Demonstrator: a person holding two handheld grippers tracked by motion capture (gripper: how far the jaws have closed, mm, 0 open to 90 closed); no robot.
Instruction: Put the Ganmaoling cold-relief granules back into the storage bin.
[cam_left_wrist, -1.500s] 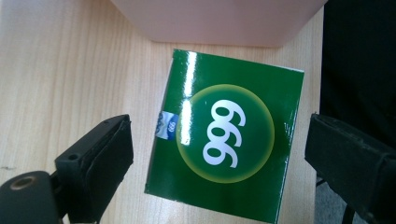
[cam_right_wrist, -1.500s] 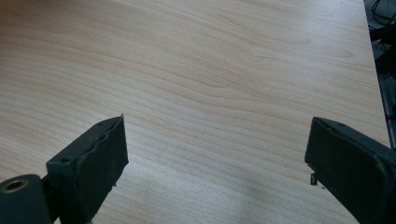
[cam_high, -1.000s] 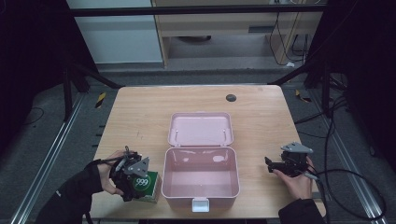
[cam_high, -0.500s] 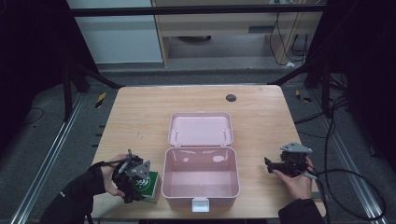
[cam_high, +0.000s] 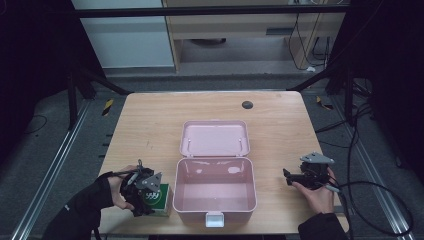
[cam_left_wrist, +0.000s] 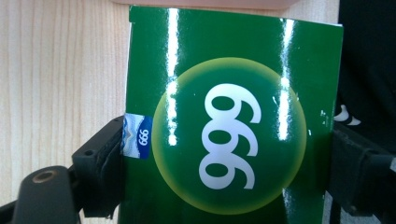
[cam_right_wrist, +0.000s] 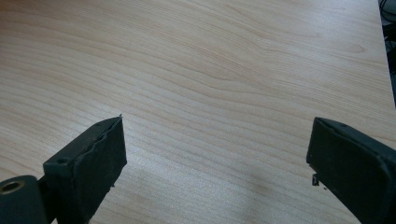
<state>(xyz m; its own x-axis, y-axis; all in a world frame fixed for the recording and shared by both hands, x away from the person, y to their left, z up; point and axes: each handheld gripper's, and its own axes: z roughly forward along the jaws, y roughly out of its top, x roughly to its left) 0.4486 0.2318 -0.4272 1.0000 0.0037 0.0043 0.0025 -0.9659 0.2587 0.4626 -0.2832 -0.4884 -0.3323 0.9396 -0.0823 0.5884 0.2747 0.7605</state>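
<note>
Green box (cam_left_wrist: 229, 126) with the "999" logo is the thing being handled, sitting at the near left of the surface (cam_high: 150, 125), just beside the left wall of the pink case (cam_high: 215, 192). From the high view it looks like it's touching or nearly touching the case, can't say which for sure.

Left gripper (cam_high: 145, 192) is right over the box, and its jaws have just been closing in on it. In the left gripper view the box sits between the two black jaws, the one on the left of that view right up against the box's edge by a little blue sticker (cam_left_wrist: 137, 136), the other at the box's opposite edge. Looks like both pads are on the box, so I'd call that a grip.

The pink case is open, lid (cam_high: 215, 138) laid back flat on the far side, inside looks bare, white latch (cam_high: 214, 218) at the near edge.

Right gripper (cam_high: 287, 176) is off at the near right, well apart from the case, held in a hand (cam_high: 317, 192) low over the surface. Its jaws stand wide with nothing but bare wood between them in the right gripper view.

Small dark round spot (cam_high: 247, 104) on the far side of the surface, beyond the lid.
</note>
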